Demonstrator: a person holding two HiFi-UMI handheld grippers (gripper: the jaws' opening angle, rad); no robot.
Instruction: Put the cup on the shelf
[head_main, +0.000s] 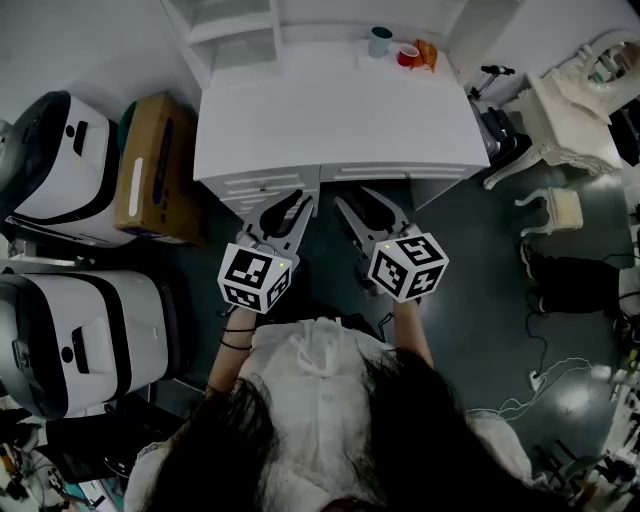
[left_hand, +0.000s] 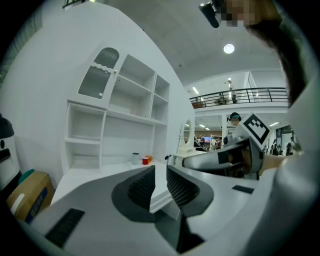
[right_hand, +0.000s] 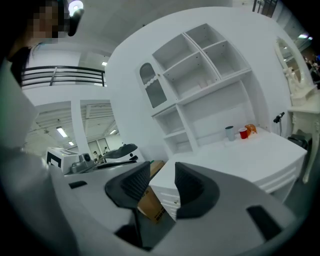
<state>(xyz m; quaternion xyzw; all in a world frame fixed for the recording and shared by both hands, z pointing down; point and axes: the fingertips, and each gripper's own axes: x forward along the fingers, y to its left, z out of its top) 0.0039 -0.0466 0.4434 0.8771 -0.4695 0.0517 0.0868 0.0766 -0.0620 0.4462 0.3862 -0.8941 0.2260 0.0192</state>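
Observation:
A grey-teal cup stands at the far back of the white desk, beside a red cup and an orange object. The white shelf unit rises at the desk's back left, its compartments bare. My left gripper and right gripper hover side by side at the desk's front edge, far from the cups. In the left gripper view the left gripper shows a narrow gap with nothing in it. The right gripper is likewise apart and holds nothing; the cup sits far beyond it.
A cardboard box lies on the floor left of the desk, next to two large white machines. An ornate white chair and a dark bag stand to the right. Cables trail across the dark floor.

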